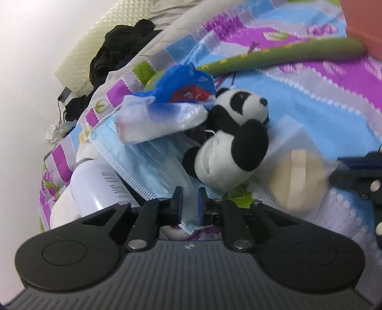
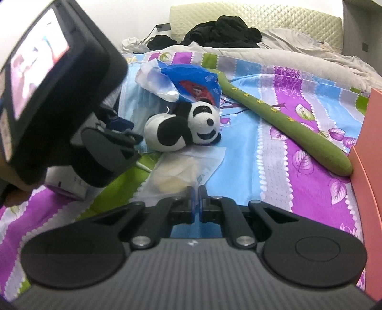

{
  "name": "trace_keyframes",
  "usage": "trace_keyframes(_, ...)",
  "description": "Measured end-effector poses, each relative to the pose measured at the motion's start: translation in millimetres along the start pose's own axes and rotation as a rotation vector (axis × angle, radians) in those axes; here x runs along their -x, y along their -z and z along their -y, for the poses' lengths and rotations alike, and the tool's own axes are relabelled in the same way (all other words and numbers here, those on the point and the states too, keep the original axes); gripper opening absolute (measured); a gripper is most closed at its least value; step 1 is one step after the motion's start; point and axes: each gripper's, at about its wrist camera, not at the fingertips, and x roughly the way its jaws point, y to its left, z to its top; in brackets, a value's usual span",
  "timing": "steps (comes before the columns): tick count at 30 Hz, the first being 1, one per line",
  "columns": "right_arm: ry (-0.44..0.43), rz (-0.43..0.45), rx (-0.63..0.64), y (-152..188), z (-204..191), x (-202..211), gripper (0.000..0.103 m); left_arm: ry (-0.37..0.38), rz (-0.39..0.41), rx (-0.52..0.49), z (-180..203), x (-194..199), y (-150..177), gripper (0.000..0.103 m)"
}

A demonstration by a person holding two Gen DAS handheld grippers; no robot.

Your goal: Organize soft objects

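Observation:
A panda plush (image 1: 229, 147) (image 2: 183, 128) lies on its side on the patterned bedspread (image 2: 274, 167). Under it and to its left lies a stack of blue face masks (image 1: 148, 162). My left gripper (image 1: 189, 202) (image 2: 124, 130) is closed on the near edge of these masks, with blue fabric between its pads. A clear packet of beige round pads (image 1: 296, 176) (image 2: 172, 176) lies in front of the panda. My right gripper (image 2: 197, 200) (image 1: 341, 167) is shut on its corner. A long green plush (image 1: 286, 52) (image 2: 286, 119) stretches across the bed behind.
A blue printed plastic bag (image 1: 181, 81) (image 2: 195, 81) and a clear bag (image 1: 162, 119) are piled beside the panda. A white bottle (image 1: 95, 186) lies at the left. A pink box (image 2: 372, 167) stands at the right. Black clothes (image 2: 222, 31) lie by the cream headboard (image 2: 286, 16).

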Motion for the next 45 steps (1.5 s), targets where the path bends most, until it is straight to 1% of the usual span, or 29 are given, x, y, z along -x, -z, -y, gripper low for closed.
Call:
trace_keyframes(6,-0.016,0.011,0.004,2.7,-1.4,10.6,0.006,0.033,0.042,0.115,-16.2,23.7,-0.1,0.013)
trace_keyframes(12,-0.032,0.024,0.006,7.5,-2.4,30.0,0.006,0.144,0.053,0.262,-30.7,57.1,8.4,0.013)
trace_keyframes(14,-0.032,0.021,-0.001,10.3,-1.5,35.7,0.006,0.186,0.054,0.313,-30.9,68.1,15.4,0.013)
trace_keyframes(22,-0.025,0.013,-0.033,22.9,-2.4,60.4,0.006,0.29,0.025,0.483,-26.7,101.3,53.6,0.014)
trace_keyframes(29,0.011,-0.016,-0.041,40.3,-12.3,82.9,0.006,0.39,-0.001,0.607,-15.6,130.8,89.4,0.014)
trace_keyframes(34,0.026,-0.032,-0.041,58.0,-22.1,106.1,0.006,0.416,-0.008,0.653,-5.9,150.2,109.9,0.014)
trace_keyframes(36,0.034,-0.037,-0.05,64.2,-24.4,114.3,0.006,0.444,-0.014,0.678,-2.9,156.7,116.4,0.014)
trace_keyframes(41,0.074,-0.045,-0.054,75.4,-28.9,129.5,0.006,0.469,0.003,0.715,0.1,176.0,131.8,0.014)
trace_keyframes(43,0.09,-0.053,-0.065,80.5,-28.1,133.0,0.008,0.479,0.01,0.73,-0.5,182.5,136.4,0.014)
trace_keyframes(45,0.085,-0.063,-0.071,83.2,-25.5,135.3,0.008,0.478,0.02,0.739,-0.7,188.3,141.0,0.014)
